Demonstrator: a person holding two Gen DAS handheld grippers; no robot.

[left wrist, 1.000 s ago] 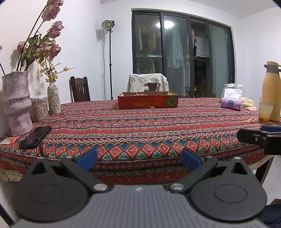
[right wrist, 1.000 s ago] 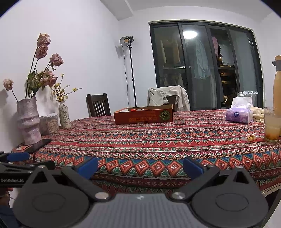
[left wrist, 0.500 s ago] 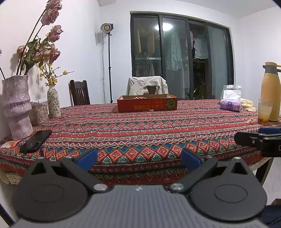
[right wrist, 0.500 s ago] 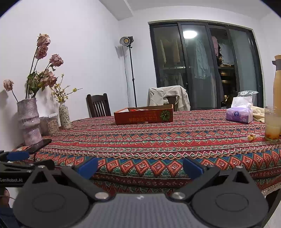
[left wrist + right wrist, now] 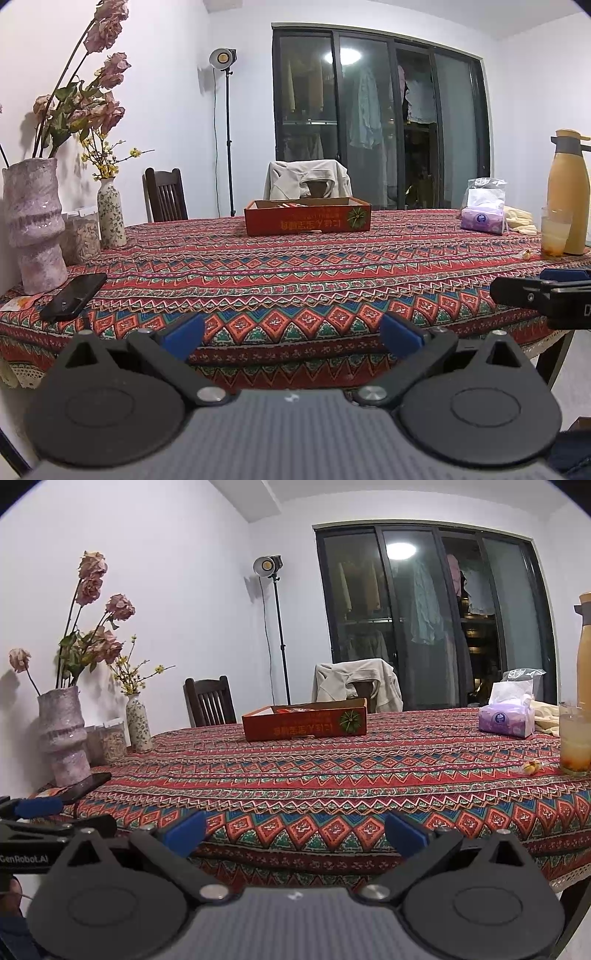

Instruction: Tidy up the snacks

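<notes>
- The left gripper (image 5: 291, 332) hangs at the near edge of the table (image 5: 295, 266), its blue-padded jaws spread wide with nothing between them.
- The right gripper (image 5: 295, 830) sits at the same near edge, jaws likewise spread and empty.
- The red cardboard box (image 5: 307, 218) stands at the far middle of the table, well apart from both grippers; it is a shallow open tray with a green round emblem on its front wall.
- The right view looks a little into the box and shows red packets (image 5: 295, 710), probably snacks, though they are too small to be sure; the left view shows only a sliver of them.
- Only the left view shows the whole yellow flask (image 5: 567, 192), smooth with a grey lid, just beside a clear glass (image 5: 554, 232).
- The right view shows a small wrapped sweet (image 5: 531, 766) on the cloth near the glass more plainly.
- The woven cloth carries red, blue and green zigzag bands.
- At the left stand a rough, lumpy pink vase (image 5: 33, 225) with dried roses and a glossy black phone (image 5: 74, 295) lying flat.
- A purple soft tissue pack (image 5: 508, 720) lies at the far right.
</notes>
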